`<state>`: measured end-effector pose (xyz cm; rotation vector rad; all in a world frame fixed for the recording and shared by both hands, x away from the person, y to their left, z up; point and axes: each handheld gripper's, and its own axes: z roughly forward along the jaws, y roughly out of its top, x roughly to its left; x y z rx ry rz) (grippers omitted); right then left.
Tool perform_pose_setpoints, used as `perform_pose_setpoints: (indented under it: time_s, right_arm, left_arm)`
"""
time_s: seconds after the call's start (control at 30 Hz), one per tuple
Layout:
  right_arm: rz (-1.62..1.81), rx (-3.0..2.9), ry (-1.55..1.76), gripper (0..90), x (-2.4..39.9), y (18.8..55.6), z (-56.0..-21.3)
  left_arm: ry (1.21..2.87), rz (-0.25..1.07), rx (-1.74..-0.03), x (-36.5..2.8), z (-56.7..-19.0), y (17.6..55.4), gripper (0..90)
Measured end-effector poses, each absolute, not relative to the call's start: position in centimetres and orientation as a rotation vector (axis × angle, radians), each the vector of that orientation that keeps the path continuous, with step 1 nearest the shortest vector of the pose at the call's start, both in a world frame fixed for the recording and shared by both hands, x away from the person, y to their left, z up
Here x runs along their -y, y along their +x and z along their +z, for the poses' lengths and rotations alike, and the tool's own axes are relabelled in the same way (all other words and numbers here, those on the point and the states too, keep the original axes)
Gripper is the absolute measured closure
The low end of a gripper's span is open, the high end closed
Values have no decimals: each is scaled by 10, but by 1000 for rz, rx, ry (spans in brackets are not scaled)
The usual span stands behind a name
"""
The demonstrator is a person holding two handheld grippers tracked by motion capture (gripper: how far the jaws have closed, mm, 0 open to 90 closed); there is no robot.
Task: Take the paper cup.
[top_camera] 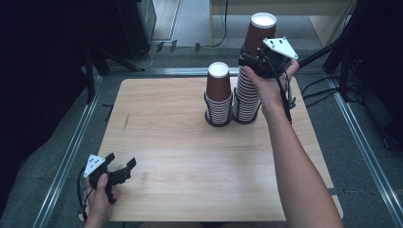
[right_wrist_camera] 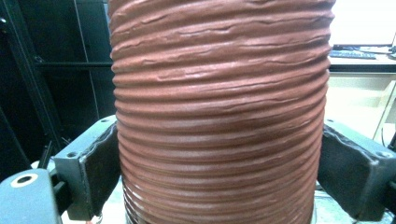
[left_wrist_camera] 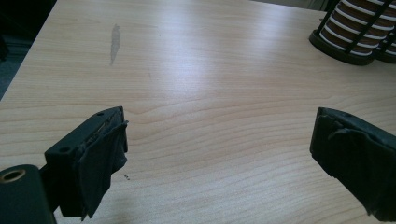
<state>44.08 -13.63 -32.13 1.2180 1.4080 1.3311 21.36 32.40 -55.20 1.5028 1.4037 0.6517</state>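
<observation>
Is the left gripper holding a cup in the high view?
No: the left gripper sits open near the table's front left corner, far from both cup stacks, with nothing between its jaws.

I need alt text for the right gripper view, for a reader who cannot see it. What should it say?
A brown ribbed paper cup stands upright between the two black jaws of the right gripper, which sit against its left and right sides. A dark metal frame is behind on the left, and a pale desk behind on the right.
</observation>
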Motion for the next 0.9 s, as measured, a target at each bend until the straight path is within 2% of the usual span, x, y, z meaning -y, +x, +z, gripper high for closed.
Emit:
perform_pose_setpoints:
  time_s: [0.5, 0.9]
  right_arm:
    - [1350, -1363, 1189, 116, 135, 441, -315]
    - [1397, -1269, 1036, 125, 134, 437, -300]
  left_arm:
    - [1499, 663, -1414, -324, -552, 214, 37]
    - [1499, 661, -1411, -324, -552, 214, 37]
